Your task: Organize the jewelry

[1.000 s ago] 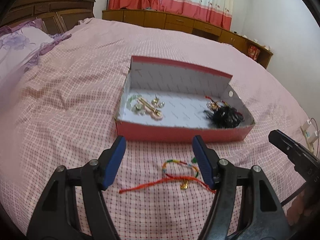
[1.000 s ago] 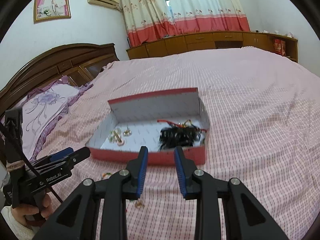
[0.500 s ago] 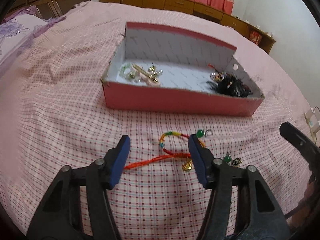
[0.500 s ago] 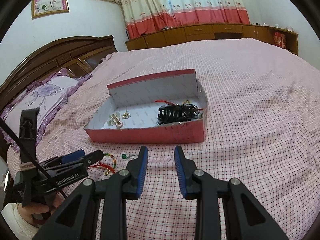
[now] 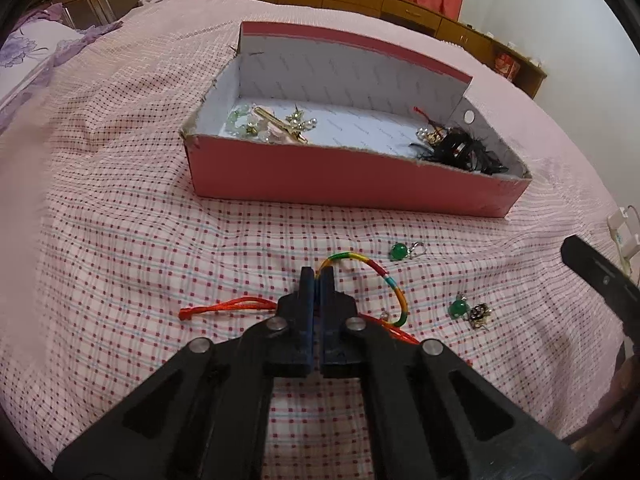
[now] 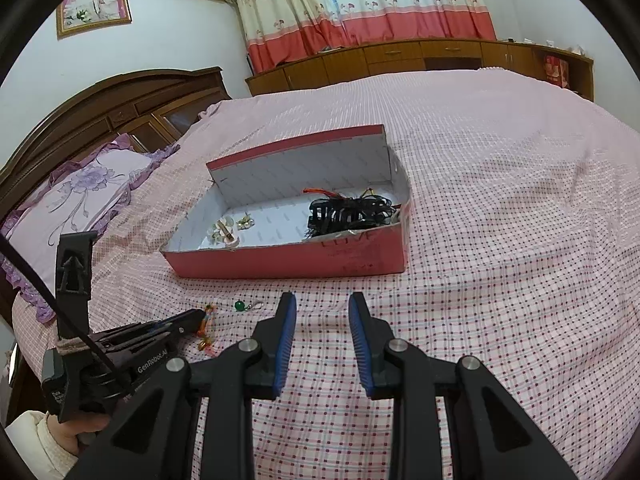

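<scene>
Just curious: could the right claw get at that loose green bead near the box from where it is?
Probably yes: the right claw is open, and the green bead lies bare on the bedspread just left of it.

Bedspread: woven cloth, matt, checked, lightly wrinkled. On it, red box: matt cardboard, rough frayed top edges, white paper lining inside. In the box: glossy gold metal clip with pearly beads at the left end; black hair ties, matt fabric and plastic, at the right end. In front of the box: braided cord bracelet, multicoloured thread, slight sheen; two glossy green bead charms, metal loops. Left gripper and right gripper: matt black plastic, ribbed blue pads, shiny metal rivets. Behind the box, headboard: dark varnished wood.
</scene>
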Demonstrator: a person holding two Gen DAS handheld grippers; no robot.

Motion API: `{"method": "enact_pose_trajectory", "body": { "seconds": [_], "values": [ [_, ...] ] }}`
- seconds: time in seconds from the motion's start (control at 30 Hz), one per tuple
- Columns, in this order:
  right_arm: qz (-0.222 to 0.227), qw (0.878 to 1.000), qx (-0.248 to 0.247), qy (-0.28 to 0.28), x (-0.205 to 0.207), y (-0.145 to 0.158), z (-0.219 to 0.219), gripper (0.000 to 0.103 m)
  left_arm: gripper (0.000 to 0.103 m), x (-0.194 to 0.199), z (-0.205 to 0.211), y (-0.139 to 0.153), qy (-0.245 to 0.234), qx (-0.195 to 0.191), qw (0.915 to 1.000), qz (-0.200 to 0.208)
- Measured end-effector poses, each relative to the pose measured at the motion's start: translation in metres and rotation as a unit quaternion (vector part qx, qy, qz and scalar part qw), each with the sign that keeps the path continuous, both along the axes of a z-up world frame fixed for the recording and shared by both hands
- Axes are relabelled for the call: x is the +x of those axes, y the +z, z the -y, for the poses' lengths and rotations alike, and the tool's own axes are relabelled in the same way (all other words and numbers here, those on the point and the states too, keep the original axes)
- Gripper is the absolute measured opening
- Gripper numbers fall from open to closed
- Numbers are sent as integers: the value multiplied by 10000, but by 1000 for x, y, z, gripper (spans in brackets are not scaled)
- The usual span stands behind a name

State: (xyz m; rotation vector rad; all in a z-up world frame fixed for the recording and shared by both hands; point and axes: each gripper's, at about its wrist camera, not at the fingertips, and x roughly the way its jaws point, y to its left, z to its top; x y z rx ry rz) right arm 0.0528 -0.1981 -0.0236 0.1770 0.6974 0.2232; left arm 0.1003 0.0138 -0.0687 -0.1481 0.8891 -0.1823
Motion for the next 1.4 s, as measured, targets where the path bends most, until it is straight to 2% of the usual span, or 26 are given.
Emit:
{"method": "enact_pose_trajectory", "body": {
  "seconds": [0.23, 0.57, 0.97, 1.2, 1.3, 1.4],
  "values": [
    [17, 10000, -20, 54, -2, 2, -4, 30, 0, -11, -8, 18, 8, -76, 9997, 247],
    [-115, 9992, -105, 359, -3, -4, -26, 30, 0, -25, -32, 44, 317, 50, 9982, 510],
    [-637, 9940, -349, 816, 8, -37, -60, 30, 0, -28, -51, 37, 530, -88, 9976, 441],
    [-665, 9930, -400, 894, 11, -44, -64, 30, 0, -26, -54, 34, 558, -134, 9975, 409],
    [-629, 9930, -407, 914, 10, -44, -63, 18, 0, -26, -54, 32, 576, -130, 9975, 385],
    [-578, 9929, -369, 967, 8, -42, -63, 18, 0, -26, -55, 31, 591, -125, 9975, 369]
  ]
}}
